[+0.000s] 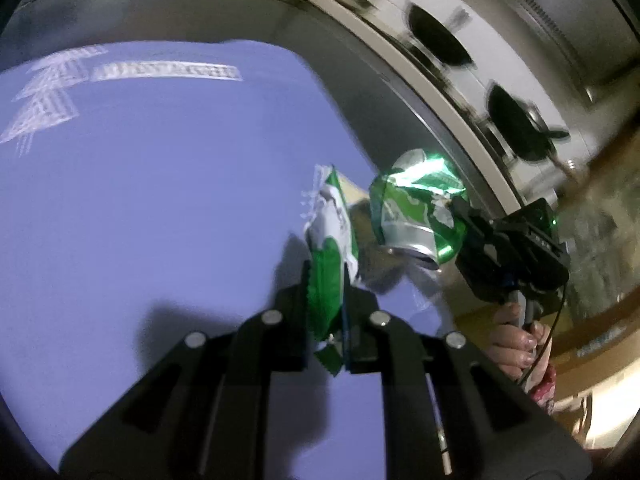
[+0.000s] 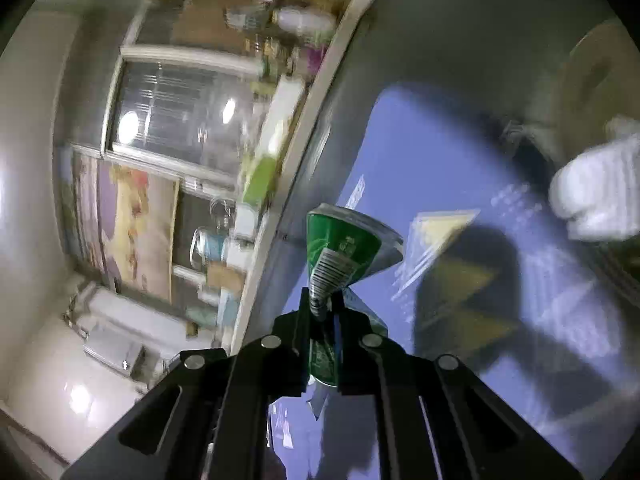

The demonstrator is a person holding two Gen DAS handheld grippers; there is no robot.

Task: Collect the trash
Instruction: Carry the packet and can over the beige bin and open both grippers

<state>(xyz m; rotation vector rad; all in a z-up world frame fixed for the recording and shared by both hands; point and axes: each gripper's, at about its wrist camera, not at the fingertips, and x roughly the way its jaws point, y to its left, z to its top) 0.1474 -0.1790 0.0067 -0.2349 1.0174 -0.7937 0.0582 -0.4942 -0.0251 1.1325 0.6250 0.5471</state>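
- The left gripper (image 1: 326, 312) is clamped on a crumpled green-and-white plastic snack wrapper (image 1: 330, 240), lifted off the purple mat (image 1: 160, 200) on the grey table (image 1: 352, 60).
- The right gripper (image 2: 322, 316) pinches a crushed green aluminium can (image 2: 344, 248) at its flattened waist, probably the only part thin enough to fit between the fingers.
- Both pieces hang in the air close together, which suggests one shared drop-off; no bin is visible.
- A white crumpled object (image 2: 596, 196) lies farther off, too blurred to identify.
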